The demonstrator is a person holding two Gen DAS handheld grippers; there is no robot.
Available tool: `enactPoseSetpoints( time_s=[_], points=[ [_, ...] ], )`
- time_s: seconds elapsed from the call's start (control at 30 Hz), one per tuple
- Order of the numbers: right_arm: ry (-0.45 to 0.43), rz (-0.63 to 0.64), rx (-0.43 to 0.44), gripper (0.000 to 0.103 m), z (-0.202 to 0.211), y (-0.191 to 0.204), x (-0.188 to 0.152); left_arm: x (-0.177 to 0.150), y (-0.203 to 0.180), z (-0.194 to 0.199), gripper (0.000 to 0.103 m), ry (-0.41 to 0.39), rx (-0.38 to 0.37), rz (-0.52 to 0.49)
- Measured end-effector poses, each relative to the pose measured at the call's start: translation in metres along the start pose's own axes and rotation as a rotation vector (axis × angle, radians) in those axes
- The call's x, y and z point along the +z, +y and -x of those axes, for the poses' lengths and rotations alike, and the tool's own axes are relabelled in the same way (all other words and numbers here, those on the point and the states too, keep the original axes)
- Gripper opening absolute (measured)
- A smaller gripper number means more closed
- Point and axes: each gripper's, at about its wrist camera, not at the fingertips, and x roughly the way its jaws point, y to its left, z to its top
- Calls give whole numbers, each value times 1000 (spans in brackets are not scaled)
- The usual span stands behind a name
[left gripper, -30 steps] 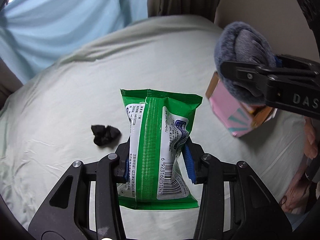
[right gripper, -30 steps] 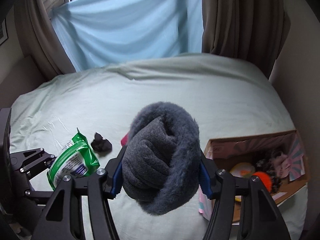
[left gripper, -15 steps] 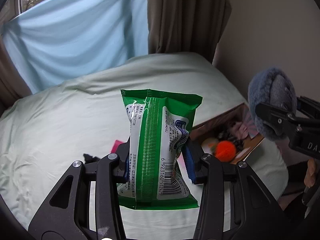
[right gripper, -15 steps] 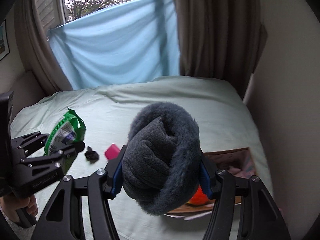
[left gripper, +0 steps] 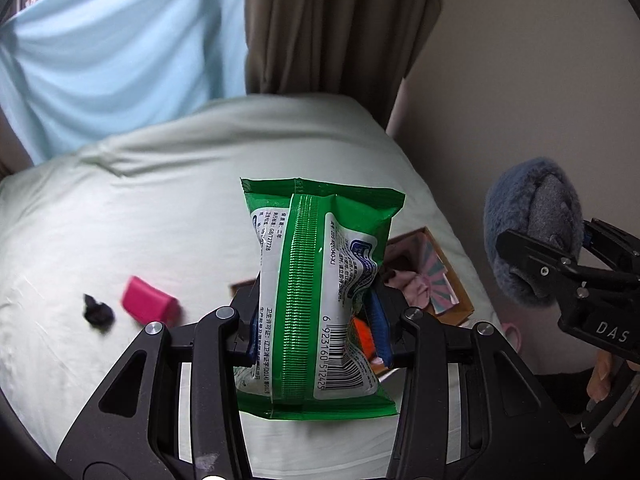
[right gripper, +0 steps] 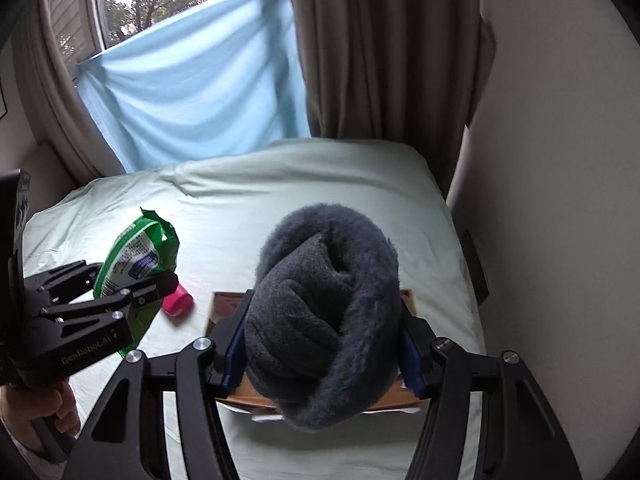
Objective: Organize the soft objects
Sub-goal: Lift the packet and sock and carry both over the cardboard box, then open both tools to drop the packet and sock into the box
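Note:
My left gripper [left gripper: 316, 332] is shut on a green and white wipes pack [left gripper: 320, 292], held upright above the bed; the same pack [right gripper: 136, 256] shows at the left of the right wrist view. My right gripper [right gripper: 322, 344] is shut on a rolled grey fluffy sock [right gripper: 324, 312], also seen at the right of the left wrist view as a grey sock [left gripper: 532, 228]. Below both lies an open cardboard box [left gripper: 444, 276] with soft items inside, mostly hidden behind the held things. A pink block [left gripper: 148, 300] and a small black scrunchie [left gripper: 96, 312] lie on the sheet.
The pale green bed sheet [right gripper: 320, 184] fills the middle. A beige wall [right gripper: 560, 200] runs close along the right, brown curtains [right gripper: 380, 48] and a light blue cloth [right gripper: 192, 92] hang at the back. A person's hand [right gripper: 36, 412] holds the left gripper's handle.
Both grippers rose and shifted towards the box, keeping their grips. The box now sits under them, and the pink block has come into view beside the scrunchie.

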Motion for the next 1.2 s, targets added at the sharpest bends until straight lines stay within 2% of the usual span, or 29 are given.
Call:
enactPoseSetpoints(
  time_s=[0.33, 0.67, 0.93, 0.97, 1.0, 1.03, 1.07, 1.1, 1.2],
  points=[
    [136, -33, 22, 57, -62, -50, 0, -2, -21, -89, 38, 166, 25, 94],
    [311, -89, 84, 57, -138, -80, -26, -23, -22, -162, 38, 335, 57, 131],
    [421, -162, 110, 59, -181, -95, -42, -38, -15, -200, 38, 444, 78, 123],
    [434, -170, 115, 64, -184, -97, -42, -37, -16, -201, 40, 457, 69, 121],
    [456, -187, 129, 72, -187, -98, -44, -38, -17, -204, 42, 475, 56, 114],
    [477, -207, 143, 77, -191, -101, -45, -39, -19, -206, 58, 494, 55, 98],
    [485, -226, 146, 87, -194, -101, -45, -39, -20, -207, 88, 510, 72, 81],
    [481, -243, 144, 95, -194, -103, -45, -40, -21, -206, 101, 516, 98, 62],
    [437, -260, 146, 100, -185, -107, -42, -44, -19, -197, 103, 504, 99, 49]
  ],
)
